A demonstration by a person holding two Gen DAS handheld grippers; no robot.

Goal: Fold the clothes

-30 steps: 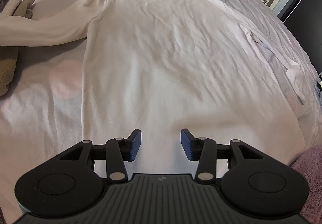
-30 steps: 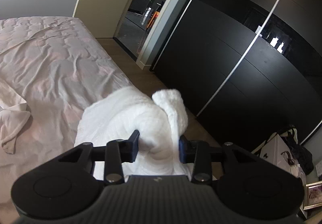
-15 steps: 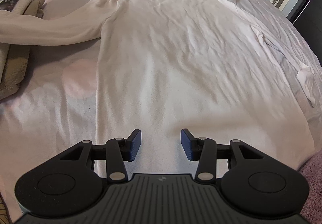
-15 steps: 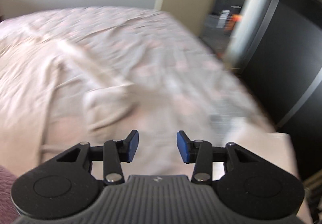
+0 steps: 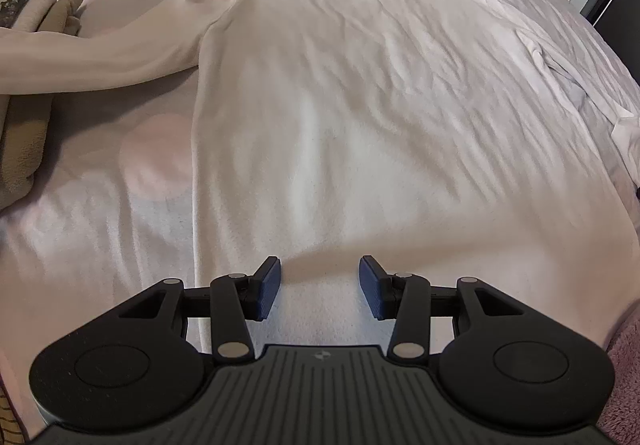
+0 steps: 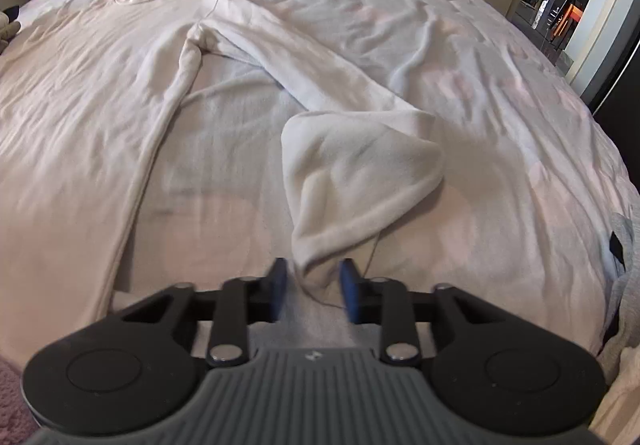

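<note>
A white long-sleeved top (image 5: 340, 85) lies flat on the bed, collar at the far end. Its left sleeve (image 5: 100, 53) stretches out to the left. My left gripper (image 5: 319, 285) is open and empty over the top's near hem. In the right wrist view the top's body (image 6: 72, 105) lies at the left and its right sleeve (image 6: 352, 149) runs toward me, bunched at the cuff. My right gripper (image 6: 314, 291) is open with the cuff end lying between the fingers, not clamped.
Folded beige clothes (image 5: 24, 117) sit at the bed's left edge under the left sleeve. A pink fluffy item (image 5: 624, 361) is at the near right. Grey clothing (image 6: 624, 245) lies at the bed's right edge. A doorway (image 6: 568, 5) and dark wardrobe are beyond.
My right gripper swung from facing the wardrobe and a white fluffy item to facing the bed, now at the sleeve cuff. My left gripper drifted left along the hem, still open.
</note>
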